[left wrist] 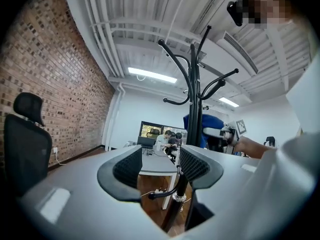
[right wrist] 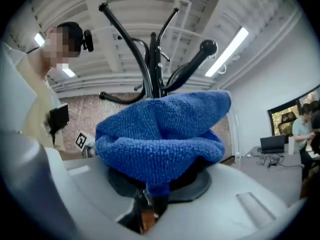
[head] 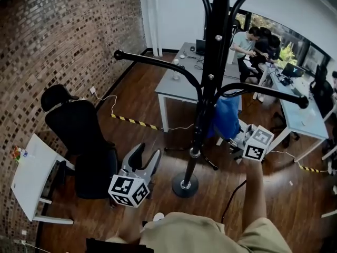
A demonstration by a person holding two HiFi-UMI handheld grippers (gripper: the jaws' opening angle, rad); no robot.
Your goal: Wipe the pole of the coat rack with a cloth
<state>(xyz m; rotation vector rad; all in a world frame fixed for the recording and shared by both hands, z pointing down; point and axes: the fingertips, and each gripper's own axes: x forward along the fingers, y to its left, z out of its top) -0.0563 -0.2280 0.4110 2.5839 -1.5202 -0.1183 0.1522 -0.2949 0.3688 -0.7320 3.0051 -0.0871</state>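
Beside the pole [head: 209, 88], the right gripper [head: 235, 137] pinches the cloth [head: 225, 117], which is likely soft and light; hold a bunched fold. The left gripper [head: 147, 153] has its jaws spread, empty.

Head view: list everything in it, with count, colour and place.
coat rack: one, black, centre
cloth: one, blue, just right of the pole
office chair: one, black, left, by the brick wall
small table: one, white, lower left
desk: one, grey, behind the coat rack
floor tape: yellow-black strips, on the floor
seated people: several, upper right
left gripper: open, empty, left of the pole
right gripper: shut on the cloth
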